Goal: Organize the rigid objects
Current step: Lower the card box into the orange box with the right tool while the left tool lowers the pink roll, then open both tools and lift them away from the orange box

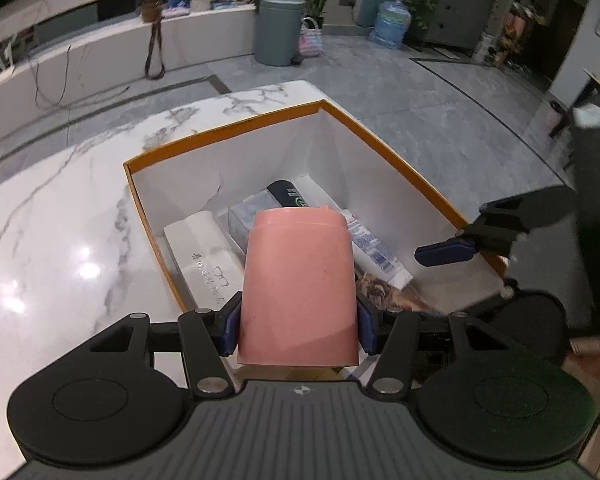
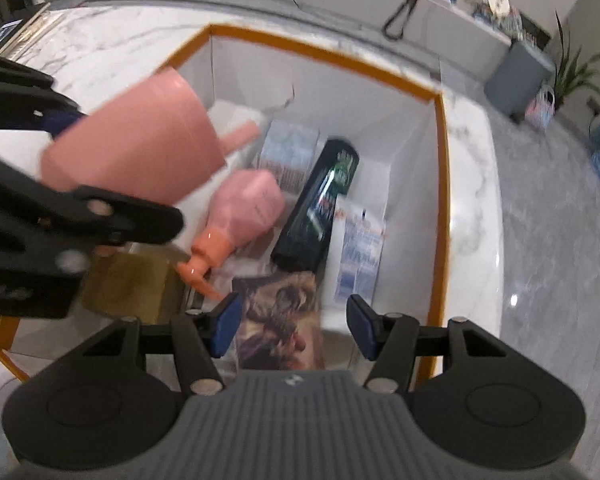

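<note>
My left gripper (image 1: pixel 298 324) is shut on a pink plastic cup (image 1: pixel 300 284), held bottom-forward above the near end of an orange-rimmed white box (image 1: pixel 228 126). The cup (image 2: pixel 140 148) with its handle also shows in the right wrist view, tilted over the box (image 2: pixel 444 184). My right gripper (image 2: pixel 292 328) is open and empty above the box's near end. Inside lie a pink spray bottle (image 2: pixel 244 208), a black box (image 2: pixel 320 204), a white tube (image 2: pixel 356 248), a white carton (image 1: pixel 204 252) and a picture card (image 2: pixel 284 320).
The box sits on a white marble table (image 1: pixel 60 240). My right gripper's fingers (image 1: pixel 446 252) reach over the box's right rim. A gold box (image 2: pixel 128 284) lies at the box's near left. Beyond the table are a grey bin (image 1: pixel 278 30) and a water jug (image 1: pixel 390 24).
</note>
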Demonstrator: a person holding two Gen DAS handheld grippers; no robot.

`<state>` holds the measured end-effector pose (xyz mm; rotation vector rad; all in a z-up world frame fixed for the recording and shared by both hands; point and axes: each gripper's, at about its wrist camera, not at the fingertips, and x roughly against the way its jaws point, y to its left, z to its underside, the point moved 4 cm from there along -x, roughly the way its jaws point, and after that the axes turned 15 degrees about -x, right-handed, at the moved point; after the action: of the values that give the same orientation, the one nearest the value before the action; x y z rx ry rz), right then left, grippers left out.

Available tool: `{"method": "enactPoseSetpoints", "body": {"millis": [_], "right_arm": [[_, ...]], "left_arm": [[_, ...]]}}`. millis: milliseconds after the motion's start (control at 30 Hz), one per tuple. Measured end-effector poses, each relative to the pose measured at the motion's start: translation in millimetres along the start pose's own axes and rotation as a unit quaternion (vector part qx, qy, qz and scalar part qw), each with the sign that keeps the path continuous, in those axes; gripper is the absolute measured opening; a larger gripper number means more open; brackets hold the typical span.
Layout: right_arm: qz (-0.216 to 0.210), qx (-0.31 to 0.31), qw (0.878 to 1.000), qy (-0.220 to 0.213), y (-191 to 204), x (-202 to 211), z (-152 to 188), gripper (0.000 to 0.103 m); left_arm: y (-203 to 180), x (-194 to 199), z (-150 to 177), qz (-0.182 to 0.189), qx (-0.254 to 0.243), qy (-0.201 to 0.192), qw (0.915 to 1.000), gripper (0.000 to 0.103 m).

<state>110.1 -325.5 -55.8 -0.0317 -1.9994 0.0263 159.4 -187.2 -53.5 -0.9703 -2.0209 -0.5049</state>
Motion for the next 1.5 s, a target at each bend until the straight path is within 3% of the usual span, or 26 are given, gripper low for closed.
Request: {"method": "enactPoseSetpoints", "body": {"millis": [267,567,700,800,900,1233,1500], "right_arm": [[-0.018,0.026,0.999,-0.016,-3,-2,-13,0.058],[-0.009,0.05,0.998,-0.022,-4,-13,-14,0.058],[-0.007,0.052,0.998,-0.019,-8,-14,-11,0.058],[-0.004,0.051,0.999,-0.017,-10,-14,-10,0.058],[0.002,0.053,0.998,-0.018,-12,-13,-8,0.059],[-0.001,0.05,0.998,-0.027,-10,2,-2,0.064],[-0.004,0.052,0.998,-0.045,-3,23,2,0.066]], "left_arm": [[9,-32,-19,0.01,0.052,0.021,0.9984,0.062],[11,-60,-18,0.048,0.112,0.037,0.9919,0.062],[5,-61,-20,0.046,0.102,0.029,0.9933,0.062],[2,-57,-20,0.049,0.103,0.026,0.9931,0.073],[0,-52,-20,0.046,0.097,0.021,0.994,0.076],[-5,-25,-14,0.049,0.085,0.007,0.9951,0.068],[-12,12,-7,0.019,0.06,-0.02,0.9979,0.068]]}}
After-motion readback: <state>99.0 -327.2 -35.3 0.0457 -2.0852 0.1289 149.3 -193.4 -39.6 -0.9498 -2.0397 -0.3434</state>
